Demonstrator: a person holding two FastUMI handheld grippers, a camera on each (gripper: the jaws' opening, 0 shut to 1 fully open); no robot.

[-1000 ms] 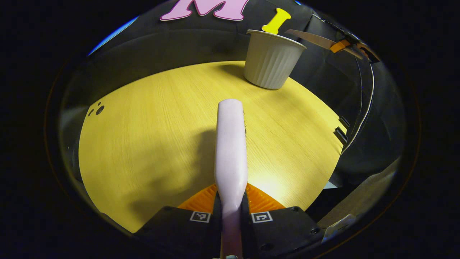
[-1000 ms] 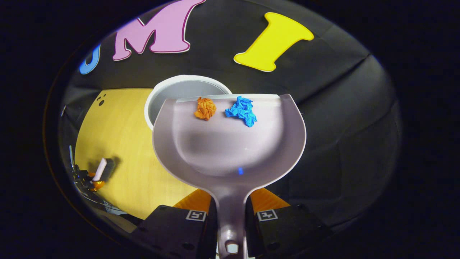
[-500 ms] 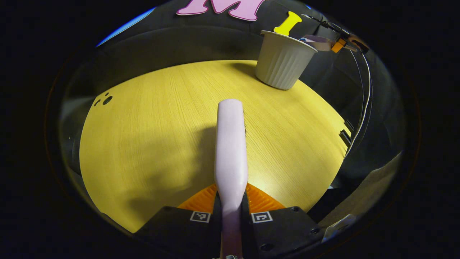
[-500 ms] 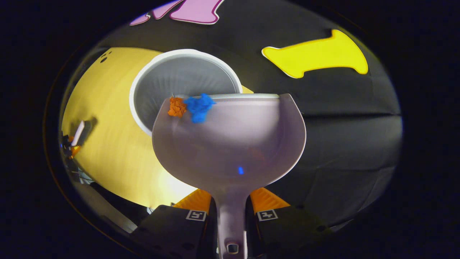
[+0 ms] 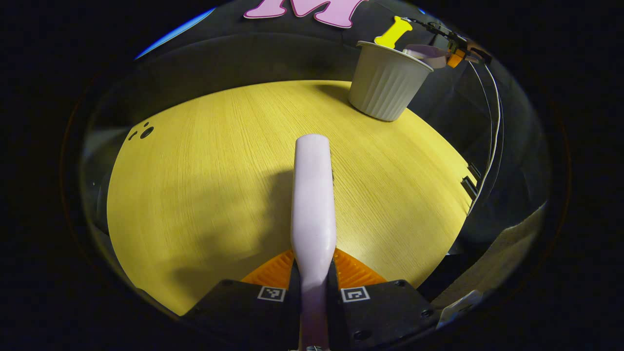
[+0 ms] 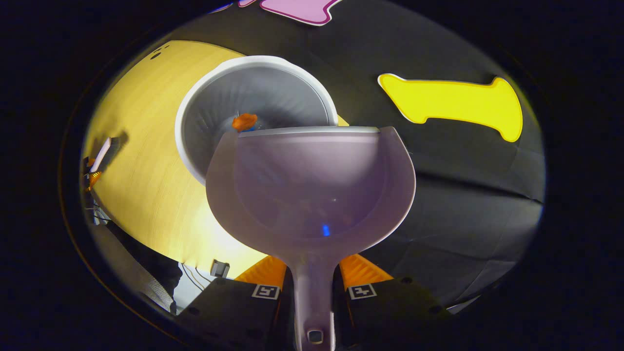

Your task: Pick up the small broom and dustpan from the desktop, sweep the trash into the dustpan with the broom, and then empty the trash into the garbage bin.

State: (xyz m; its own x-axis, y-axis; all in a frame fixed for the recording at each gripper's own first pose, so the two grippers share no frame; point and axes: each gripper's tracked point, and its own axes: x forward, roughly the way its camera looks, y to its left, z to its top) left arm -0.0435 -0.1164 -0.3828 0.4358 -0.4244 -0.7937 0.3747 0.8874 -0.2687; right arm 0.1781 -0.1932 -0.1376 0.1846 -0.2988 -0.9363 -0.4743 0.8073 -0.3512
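Observation:
In the right gripper view my right gripper (image 6: 313, 278) is shut on the handle of the pale lilac dustpan (image 6: 312, 185), which is tipped over the white ribbed garbage bin (image 6: 219, 122). An orange paper scrap (image 6: 244, 121) is at the pan's front lip, falling into the bin, with a sliver of blue beneath it. In the left gripper view my left gripper (image 5: 313, 273) is shut on the small broom (image 5: 313, 195), held over the yellow desktop (image 5: 204, 170). The bin (image 5: 387, 80) stands at the far right of the table there, with the dustpan (image 5: 424, 53) and right gripper above its rim.
The desktop's right edge (image 5: 463, 175) carries small black clips and a white cable (image 5: 495, 126) that runs up to the right gripper. Two cable holes (image 5: 144, 132) mark the table's far left. The left gripper with the broom (image 6: 97, 161) sits far left in the right gripper view.
The dustpan tipped further over the bin. The orange and blue scraps slid off its front lip into the bin; the pan's floor is now bare. The left gripper barely moved.

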